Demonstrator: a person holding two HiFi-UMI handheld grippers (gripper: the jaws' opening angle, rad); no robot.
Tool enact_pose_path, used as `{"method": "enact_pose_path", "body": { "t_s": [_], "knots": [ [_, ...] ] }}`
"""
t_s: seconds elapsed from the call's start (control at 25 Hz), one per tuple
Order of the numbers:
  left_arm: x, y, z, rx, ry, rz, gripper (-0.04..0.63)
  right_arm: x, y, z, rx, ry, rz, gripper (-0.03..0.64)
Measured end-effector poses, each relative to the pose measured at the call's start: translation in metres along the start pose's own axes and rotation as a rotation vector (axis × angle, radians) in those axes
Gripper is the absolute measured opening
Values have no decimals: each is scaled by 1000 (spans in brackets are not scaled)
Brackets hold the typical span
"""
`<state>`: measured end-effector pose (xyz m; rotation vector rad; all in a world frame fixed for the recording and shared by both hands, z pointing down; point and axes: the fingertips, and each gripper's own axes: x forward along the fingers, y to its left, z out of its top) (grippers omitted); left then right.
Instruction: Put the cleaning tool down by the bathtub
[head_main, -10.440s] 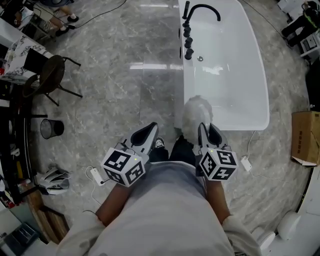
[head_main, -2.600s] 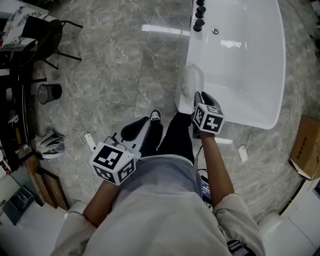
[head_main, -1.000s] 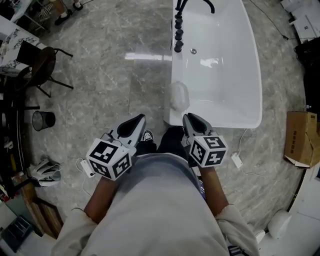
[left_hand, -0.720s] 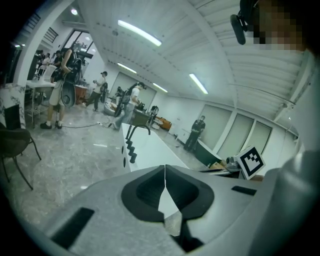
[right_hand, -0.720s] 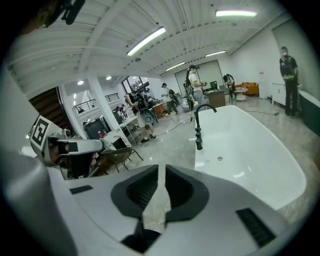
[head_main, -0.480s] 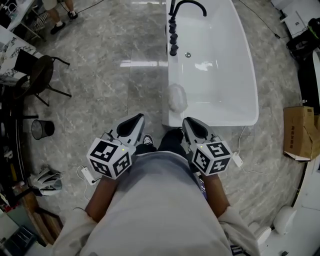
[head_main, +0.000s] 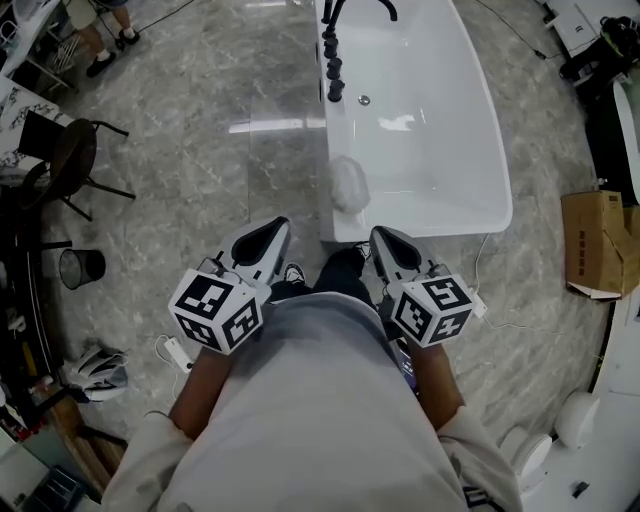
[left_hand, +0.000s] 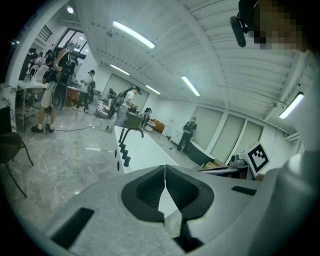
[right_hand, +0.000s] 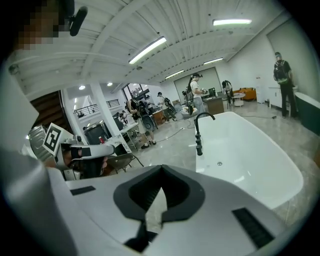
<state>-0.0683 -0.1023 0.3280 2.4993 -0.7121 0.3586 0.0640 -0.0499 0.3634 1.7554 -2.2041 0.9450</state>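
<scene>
Because the cleaning tool (head_main: 349, 183) rests at the left rim of the bathtub (head_main: 480, 130), frame centre, placement appears complete. The left gripper (head_main: 265, 235) and right gripper (head_main: 387, 243) sit idle near the torso. Only the head view shows the tool. The gripper views show each jaw pair closed tip to tip, gripping nothing.

Both forearms sit close in front of the torso, with the left gripper (head_main: 262, 243) and right gripper (head_main: 388, 248) side by side, pointing forward, each with jaws seemingly touching at the tips and gripping nothing.
</scene>
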Motion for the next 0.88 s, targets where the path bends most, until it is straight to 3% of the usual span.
{"method": "enact_pose_path", "body": {
  "t_s": [0.88],
  "knots": [
    [-4, -8, -13, -69, -5, -25, 9, -6, 0, -16, -67, 84, -16, 11]
  ]
}}
